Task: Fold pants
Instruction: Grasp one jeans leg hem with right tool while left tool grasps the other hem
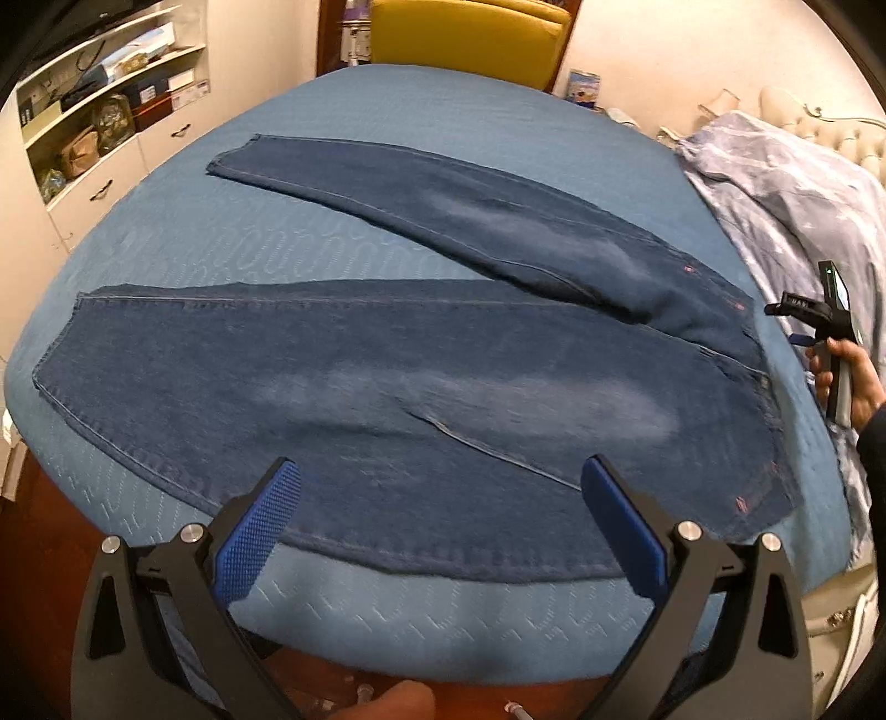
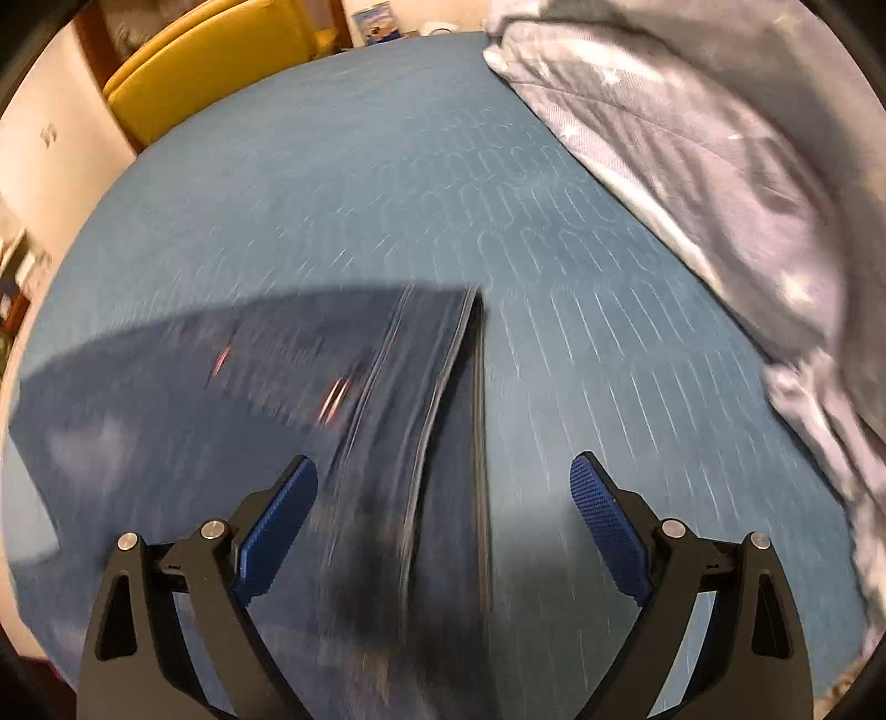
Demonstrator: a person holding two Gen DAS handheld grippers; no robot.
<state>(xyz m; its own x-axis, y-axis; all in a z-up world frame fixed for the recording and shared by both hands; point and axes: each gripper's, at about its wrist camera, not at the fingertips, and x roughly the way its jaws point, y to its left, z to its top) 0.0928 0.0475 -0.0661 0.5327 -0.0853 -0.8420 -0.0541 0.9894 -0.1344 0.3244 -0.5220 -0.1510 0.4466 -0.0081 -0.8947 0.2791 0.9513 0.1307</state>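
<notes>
Dark blue jeans (image 1: 387,382) lie flat on the blue bedspread (image 1: 232,243), legs spread apart and pointing left, waistband at the right. My left gripper (image 1: 440,476) hovers open over the near leg's lower edge, with nothing between its blue pads (image 1: 260,531). In the left wrist view the right gripper (image 1: 775,309) shows at the far right by the waistband, held by a hand (image 1: 855,376). From the right wrist view, blurred by motion, my right gripper (image 2: 443,471) is open above the jeans' waistband (image 2: 443,399), gripping nothing.
A crumpled grey-lilac duvet (image 1: 792,199) covers the bed's right side. A yellow chair (image 1: 470,33) stands beyond the far edge. White shelves with boxes and bags (image 1: 105,111) line the left wall. Reddish floor shows below the near edge of the bed.
</notes>
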